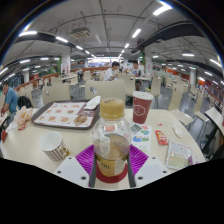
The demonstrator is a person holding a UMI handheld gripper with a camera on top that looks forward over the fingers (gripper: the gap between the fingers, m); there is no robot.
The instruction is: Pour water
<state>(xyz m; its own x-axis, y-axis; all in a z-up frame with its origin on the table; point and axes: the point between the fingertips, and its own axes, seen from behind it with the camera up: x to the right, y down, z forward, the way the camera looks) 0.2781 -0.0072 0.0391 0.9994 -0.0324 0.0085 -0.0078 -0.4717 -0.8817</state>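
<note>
Jaws grip a clear plastic bottle (112,140) with a yellow cap, both magenta pads (87,158) pressed against its sides, holding it upright above the pale counter (30,140). Just beyond it stands a red paper cup (142,106). A tray (65,114) lies further left, and a patterned cup (54,147) sits near the left finger.

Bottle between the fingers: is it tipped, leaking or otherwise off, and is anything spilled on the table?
Nothing stands out. The bottle stands upright between the gripper fingers, holding amber liquid, with no puddle visible on the table. The red cup beyond it and the patterned cup beside it are upright too.
</note>
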